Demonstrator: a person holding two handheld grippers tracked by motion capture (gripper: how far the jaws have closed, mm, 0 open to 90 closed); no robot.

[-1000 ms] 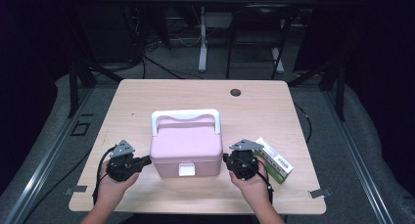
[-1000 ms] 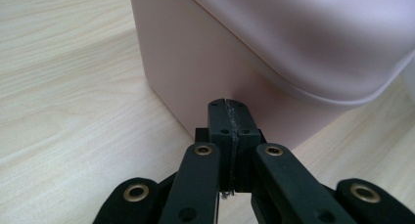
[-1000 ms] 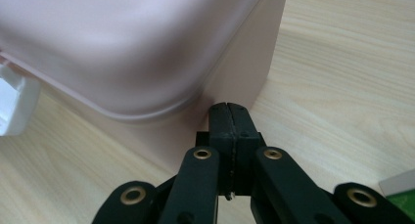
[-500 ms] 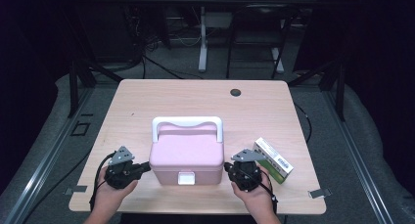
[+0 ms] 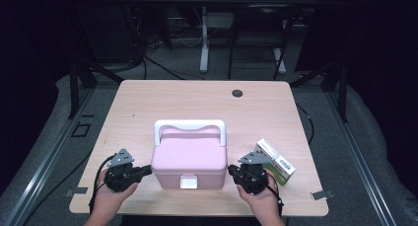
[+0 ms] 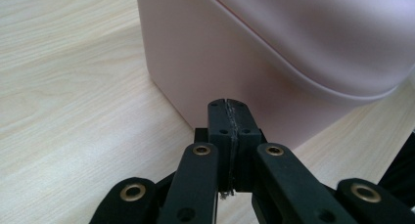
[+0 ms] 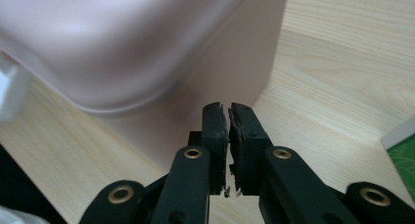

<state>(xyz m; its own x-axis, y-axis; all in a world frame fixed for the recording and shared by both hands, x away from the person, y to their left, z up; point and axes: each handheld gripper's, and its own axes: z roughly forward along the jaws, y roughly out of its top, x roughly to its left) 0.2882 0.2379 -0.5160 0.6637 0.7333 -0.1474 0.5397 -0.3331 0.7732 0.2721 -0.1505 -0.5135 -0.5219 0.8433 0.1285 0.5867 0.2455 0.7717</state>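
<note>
A pink lidded box (image 5: pixel 190 157) with a white handle (image 5: pixel 190 125) and a white front latch (image 5: pixel 189 181) sits near the table's front edge. My left gripper (image 5: pixel 148 170) is shut, with its tips at the box's left wall (image 6: pixel 293 48); the pads (image 6: pixel 229 104) meet with nothing between them. My right gripper (image 5: pixel 230 172) points at the box's right wall (image 7: pixel 122 38). Its jaws have just been opening: a thin gap shows between the pads (image 7: pixel 229 109), and nothing is in it. Whether either tip touches the box I cannot tell.
A green and white carton (image 5: pixel 276 159) lies just right of my right hand, its corner showing in the right gripper view (image 7: pixel 403 155). The wooden table (image 5: pixel 197 97) has a black round grommet (image 5: pixel 237 93) near its far edge. Dark stands and cables fill the floor beyond.
Both grippers and the pink box have shifted a little toward the table's near edge. The carton has stayed in place.
</note>
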